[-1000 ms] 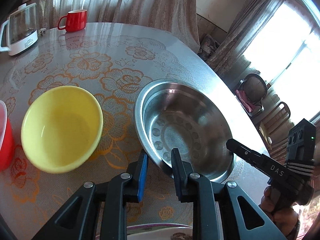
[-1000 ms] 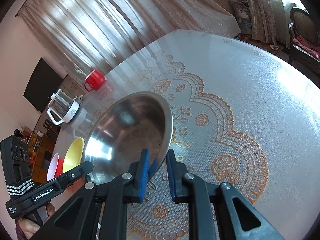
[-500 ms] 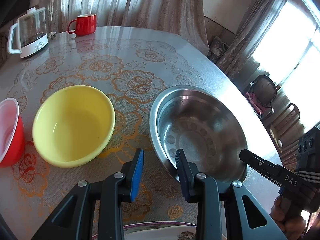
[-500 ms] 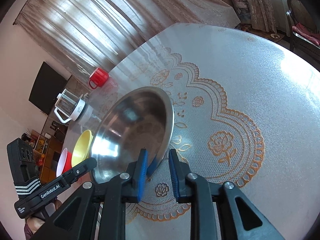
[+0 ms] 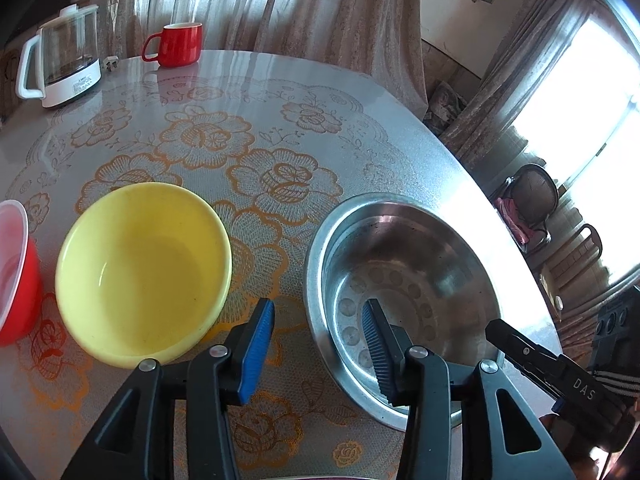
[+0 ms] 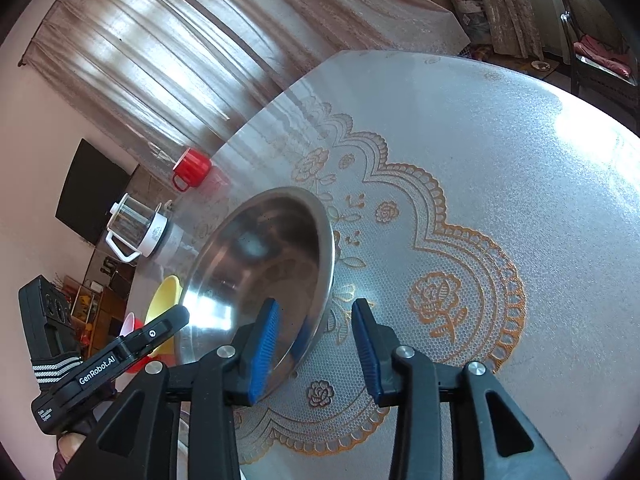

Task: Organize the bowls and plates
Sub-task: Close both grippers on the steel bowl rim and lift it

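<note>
A steel bowl (image 5: 404, 292) (image 6: 260, 276) rests on the lace-patterned table. My left gripper (image 5: 319, 304) straddles its near rim, one pad inside the bowl and one outside. Its jaws are opening and the pads stand off the metal. My right gripper (image 6: 315, 302) straddles the opposite rim the same way, jaws opening, with a gap on both sides. Each gripper shows in the other's view: the right gripper (image 5: 560, 376) and the left gripper (image 6: 120, 352). A yellow bowl (image 5: 144, 272) (image 6: 164, 304) sits left of the steel one, with a red bowl (image 5: 16, 280) (image 6: 132, 328) beyond it.
A red mug (image 5: 176, 44) (image 6: 192, 168) and a glass kettle (image 5: 60, 68) (image 6: 140, 228) stand at the far side of the table (image 5: 240, 128). Curtains hang behind them. Chairs (image 5: 532, 196) stand past the table's right edge, near the bright window.
Both grippers' jaws have spread apart from the steel bowl's rim, which they pinched a second ago. The left wrist view has drawn back a little, bringing the red bowl into sight.
</note>
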`<state>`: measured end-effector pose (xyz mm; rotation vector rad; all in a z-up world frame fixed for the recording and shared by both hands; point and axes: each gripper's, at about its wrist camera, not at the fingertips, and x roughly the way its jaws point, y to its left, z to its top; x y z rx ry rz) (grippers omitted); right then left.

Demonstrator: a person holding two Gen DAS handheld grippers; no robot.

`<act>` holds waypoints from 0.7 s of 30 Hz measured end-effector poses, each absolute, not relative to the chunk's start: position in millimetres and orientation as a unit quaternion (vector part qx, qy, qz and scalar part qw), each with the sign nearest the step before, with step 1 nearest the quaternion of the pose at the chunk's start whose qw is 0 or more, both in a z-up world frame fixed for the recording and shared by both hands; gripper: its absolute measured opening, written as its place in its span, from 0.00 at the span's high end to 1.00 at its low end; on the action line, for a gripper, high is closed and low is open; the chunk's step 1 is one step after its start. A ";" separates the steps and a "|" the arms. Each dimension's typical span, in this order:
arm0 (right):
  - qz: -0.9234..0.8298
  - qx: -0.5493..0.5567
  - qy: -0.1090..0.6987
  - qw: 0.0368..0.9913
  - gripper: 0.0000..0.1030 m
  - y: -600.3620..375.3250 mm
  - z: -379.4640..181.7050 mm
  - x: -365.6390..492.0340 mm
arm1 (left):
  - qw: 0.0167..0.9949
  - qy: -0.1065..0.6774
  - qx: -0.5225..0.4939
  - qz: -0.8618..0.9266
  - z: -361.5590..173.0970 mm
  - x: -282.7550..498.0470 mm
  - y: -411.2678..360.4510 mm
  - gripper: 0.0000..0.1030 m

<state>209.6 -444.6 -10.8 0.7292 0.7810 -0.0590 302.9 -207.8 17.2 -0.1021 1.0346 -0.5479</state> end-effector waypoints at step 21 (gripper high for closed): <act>-0.031 0.320 0.356 0.878 0.86 -432.8 8.0 188.1 | 0.838 0.450 -0.051 -0.303 44.1 247.5 -190.1 0.82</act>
